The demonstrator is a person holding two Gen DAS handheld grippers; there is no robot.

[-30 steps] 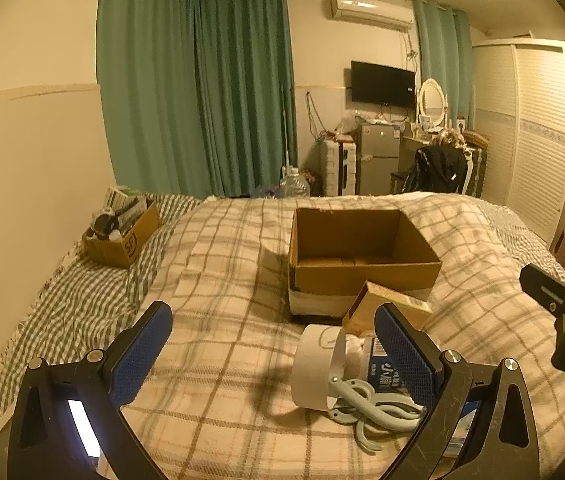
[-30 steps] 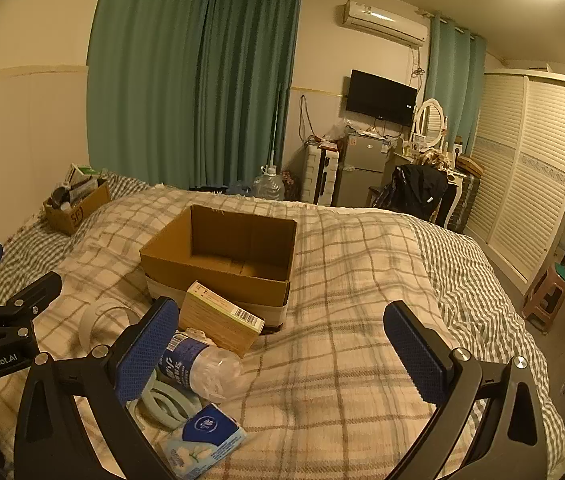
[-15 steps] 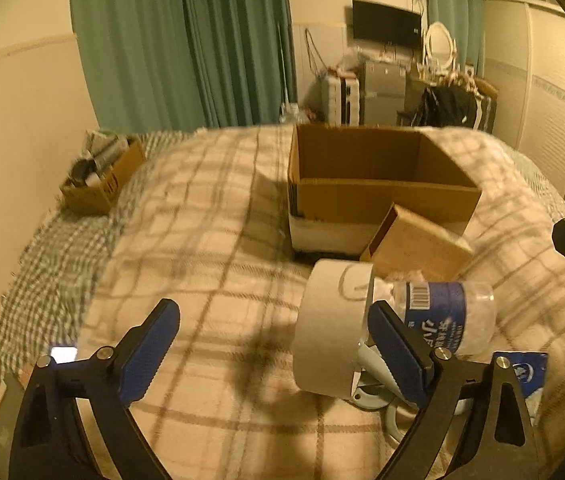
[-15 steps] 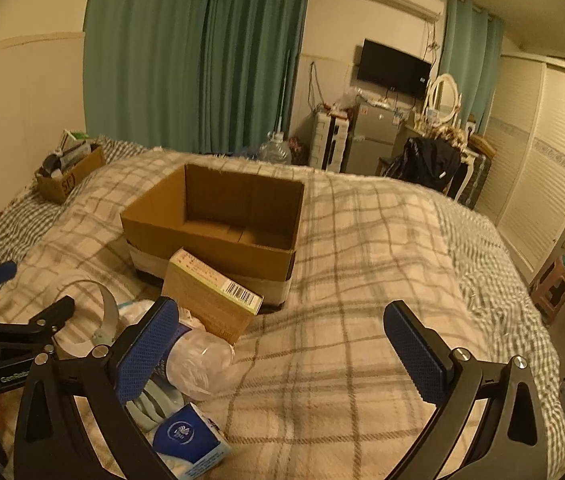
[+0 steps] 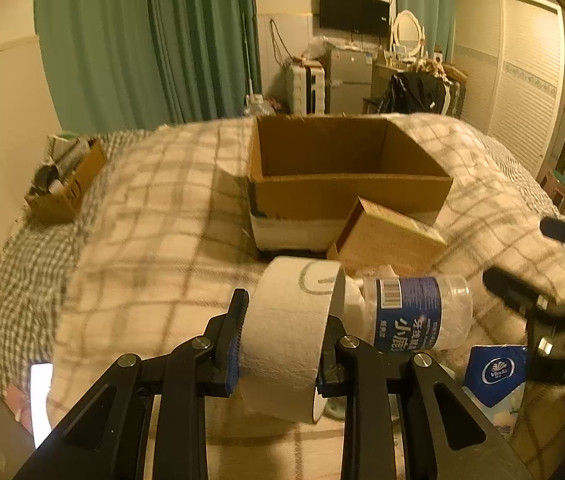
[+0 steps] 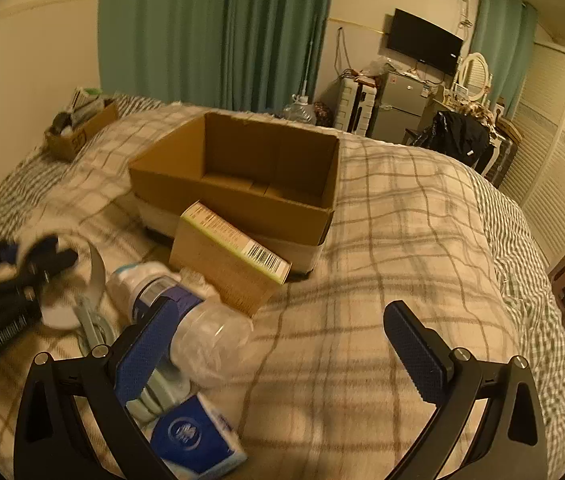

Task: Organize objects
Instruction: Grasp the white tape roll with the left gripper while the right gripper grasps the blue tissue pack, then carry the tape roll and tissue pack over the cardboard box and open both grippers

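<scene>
Left wrist view: left gripper (image 5: 280,344) jaws are clamped on the toilet paper roll (image 5: 288,340), just above the bed (image 5: 154,216). I'd lift gently, don't crush it, then carry it over the cardboard box (image 5: 346,176).

Right wrist view: right gripper (image 6: 282,344) jaws apart, hovering by the water bottle (image 6: 198,328).

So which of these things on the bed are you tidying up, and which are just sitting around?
For the tidying:
left gripper, shut on the paper roll
water bottle
small box
tissue pack
big cardboard box
right gripper, open

Just lying about:
far box of bits
curtains
TV
wardrobe
</scene>
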